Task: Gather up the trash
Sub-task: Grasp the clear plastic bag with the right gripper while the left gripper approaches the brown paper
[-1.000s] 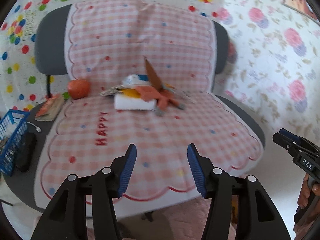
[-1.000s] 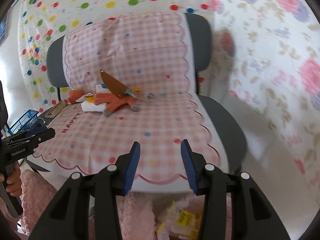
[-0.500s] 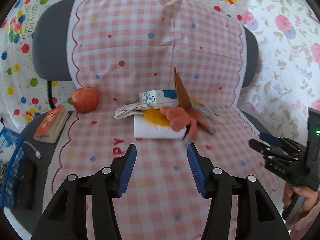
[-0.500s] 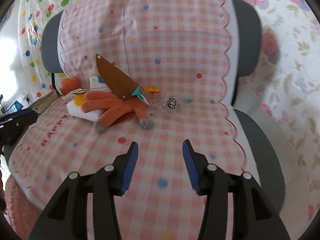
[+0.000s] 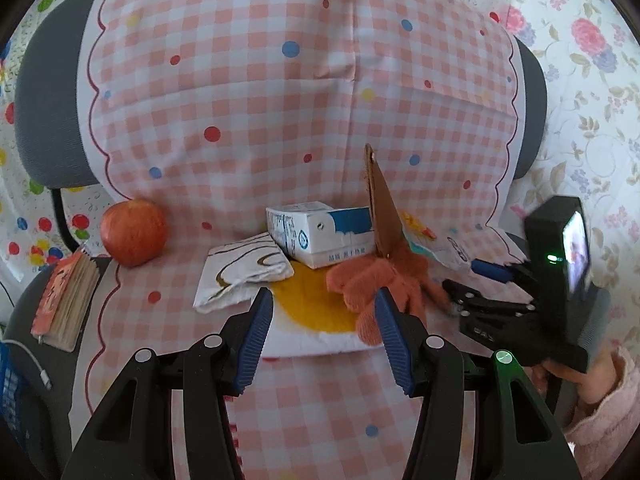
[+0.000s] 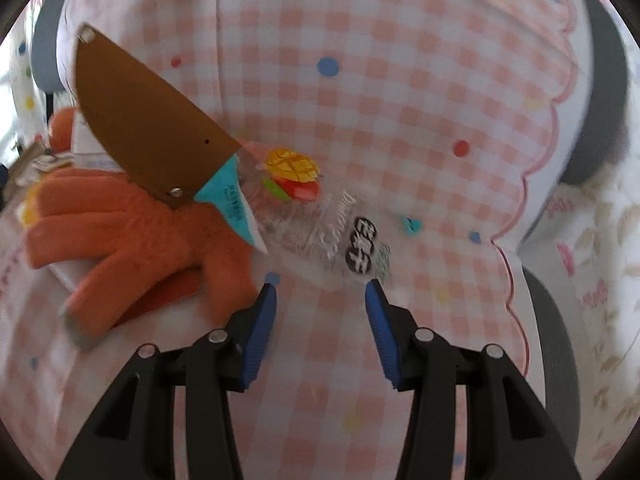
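A pile lies on a pink checked chair cover. In the left wrist view a blue-and-white milk carton [image 5: 320,236] lies at the back, with a crumpled white wrapper [image 5: 240,272] to its left, a white pad with a yellow spot [image 5: 312,312] and an orange glove [image 5: 380,288]. My left gripper [image 5: 324,320] is open just short of the pad. In the right wrist view a clear plastic wrapper with fruit print [image 6: 320,220] lies beside a brown card tag [image 6: 148,128] and the orange glove [image 6: 132,240]. My right gripper [image 6: 320,292] is open at the wrapper's near edge; it also shows in the left wrist view [image 5: 476,284].
A red apple [image 5: 134,238] sits at the left of the seat. A small book [image 5: 64,300] lies on the grey chair edge [image 5: 32,380]. The chair back [image 5: 280,100] rises right behind the pile. Patterned wall cloth [image 5: 592,80] hangs around.
Both grippers have moved forward toward the pile on the seat. The objects now fill the views, and the right gripper has come up to the clear wrapper.
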The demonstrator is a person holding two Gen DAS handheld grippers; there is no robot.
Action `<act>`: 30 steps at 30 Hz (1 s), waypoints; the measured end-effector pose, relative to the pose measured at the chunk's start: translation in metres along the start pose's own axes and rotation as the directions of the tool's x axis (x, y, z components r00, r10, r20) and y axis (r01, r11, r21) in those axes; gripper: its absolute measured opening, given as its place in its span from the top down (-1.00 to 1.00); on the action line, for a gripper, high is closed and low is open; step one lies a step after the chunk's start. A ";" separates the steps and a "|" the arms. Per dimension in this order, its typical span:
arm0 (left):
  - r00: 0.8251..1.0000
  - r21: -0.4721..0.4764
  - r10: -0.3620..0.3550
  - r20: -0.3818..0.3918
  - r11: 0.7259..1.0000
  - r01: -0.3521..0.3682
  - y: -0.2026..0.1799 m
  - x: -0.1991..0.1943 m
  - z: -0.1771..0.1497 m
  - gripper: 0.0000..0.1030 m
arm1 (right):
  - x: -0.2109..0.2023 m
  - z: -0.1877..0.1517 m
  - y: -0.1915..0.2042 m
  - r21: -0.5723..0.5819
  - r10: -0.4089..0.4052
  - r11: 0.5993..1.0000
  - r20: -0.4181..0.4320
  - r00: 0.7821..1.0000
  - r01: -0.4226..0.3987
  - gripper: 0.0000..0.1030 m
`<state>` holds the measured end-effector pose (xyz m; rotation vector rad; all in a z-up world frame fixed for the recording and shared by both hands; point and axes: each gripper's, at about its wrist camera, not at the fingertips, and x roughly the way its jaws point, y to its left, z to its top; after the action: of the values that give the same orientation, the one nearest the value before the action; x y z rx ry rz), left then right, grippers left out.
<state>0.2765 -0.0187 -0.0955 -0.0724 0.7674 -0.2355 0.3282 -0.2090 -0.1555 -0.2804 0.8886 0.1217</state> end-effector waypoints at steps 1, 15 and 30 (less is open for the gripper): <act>1.000 0.001 0.000 -0.003 1.000 0.000 0.001 0.002 0.001 -0.05 | 0.003 0.003 0.002 -0.016 -0.009 1.000 0.004 1.000 0.009 0.11; 1.000 0.040 -0.019 0.021 0.999 0.018 -0.011 -0.007 -0.002 -0.05 | -0.086 -0.005 -0.038 0.120 0.002 0.992 0.214 0.977 -0.029 0.97; 0.997 0.074 -0.080 0.017 0.994 0.079 -0.028 0.033 0.048 -0.02 | -0.147 -0.046 -0.065 0.306 0.079 0.936 0.304 0.949 -0.176 0.97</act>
<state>0.3275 -0.0550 -0.0785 -0.0355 0.7362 -0.3378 0.2158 -0.2829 -0.0559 0.1095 0.6231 0.1297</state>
